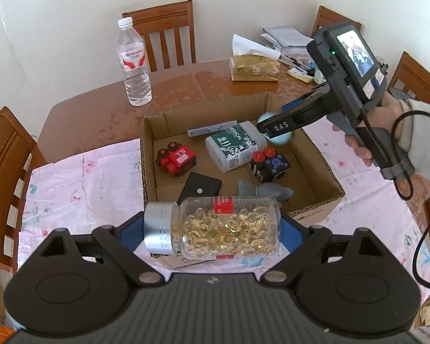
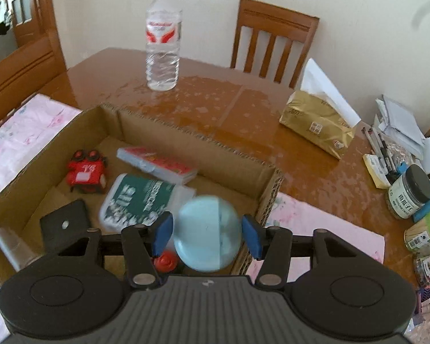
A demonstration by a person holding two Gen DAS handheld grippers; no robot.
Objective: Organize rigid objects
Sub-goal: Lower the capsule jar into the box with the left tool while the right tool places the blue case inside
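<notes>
A clear capsule bottle (image 1: 215, 228) with a silver cap is held sideways between the blue pads of the left gripper (image 1: 212, 229), its cap toward 9 o'clock, over the near edge of the cardboard box (image 1: 315, 203). A pale blue ball (image 2: 207, 233) is seen between the pads of the right gripper (image 2: 207, 233), whose jaws stand slightly wider than it; contact cannot be told through the blur. In the box, a red toy (image 2: 84, 173) is seen at 10 o'clock of the ball, and a green-labelled container (image 2: 140, 200) just beside it.
</notes>
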